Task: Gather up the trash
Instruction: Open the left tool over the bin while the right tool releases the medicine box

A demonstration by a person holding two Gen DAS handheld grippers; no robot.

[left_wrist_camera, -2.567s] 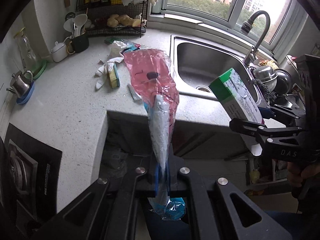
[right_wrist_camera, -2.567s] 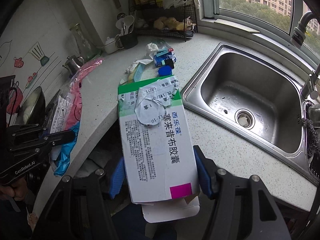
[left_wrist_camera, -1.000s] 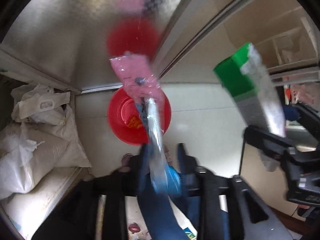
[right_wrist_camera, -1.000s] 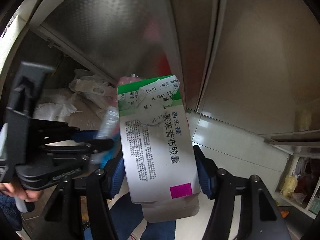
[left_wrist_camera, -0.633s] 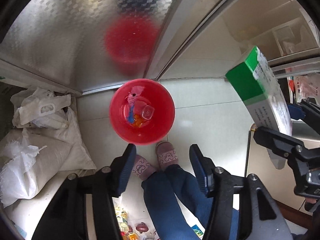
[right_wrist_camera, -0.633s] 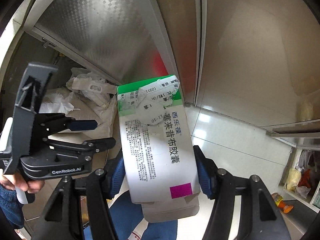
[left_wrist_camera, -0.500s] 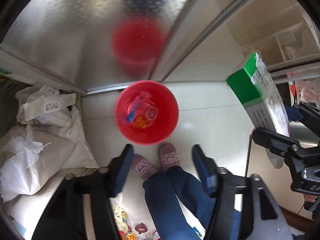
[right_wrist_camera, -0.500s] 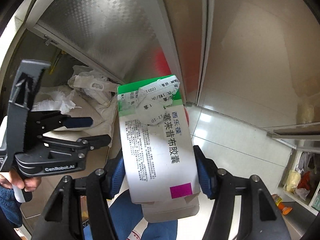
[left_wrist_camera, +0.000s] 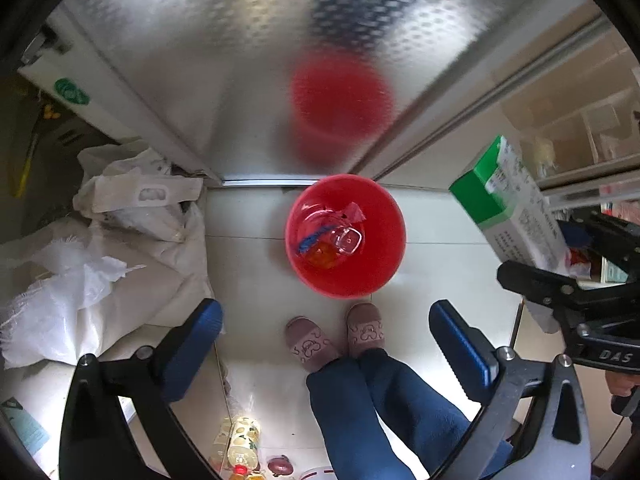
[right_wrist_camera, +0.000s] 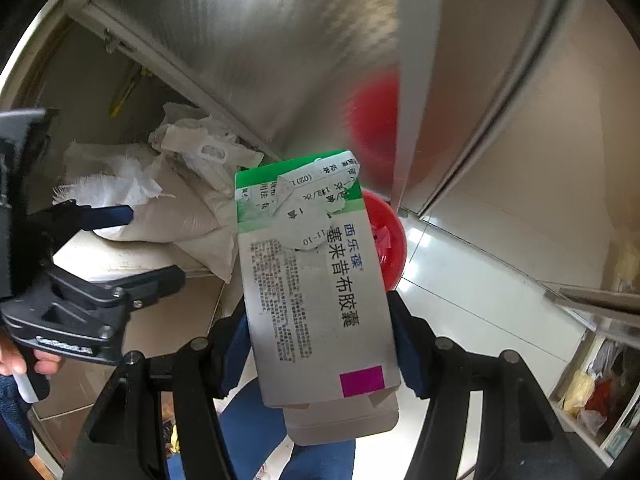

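left claw [left_wrist_camera: 326, 344] gaping wide, holding nothing, hanging above red bin [left_wrist_camera: 382, 276] on floor tiles. right claw [right_wrist_camera: 320, 344] clamping green-and-white box [right_wrist_camera: 316, 280] upright, near bin. wrappers [left_wrist_camera: 328, 236] lying inside bin, slippers [left_wrist_camera: 334, 336] just beside.

Red bin [right_wrist_camera: 390, 236] mostly hidden behind box [right_wrist_camera: 316, 280] in right wrist view; contents there unreadable. Box's [left_wrist_camera: 508, 208] lower end lost behind right gripper [left_wrist_camera: 568, 280] in left wrist view. Bottle [left_wrist_camera: 242, 446] cut off by bottom edge.
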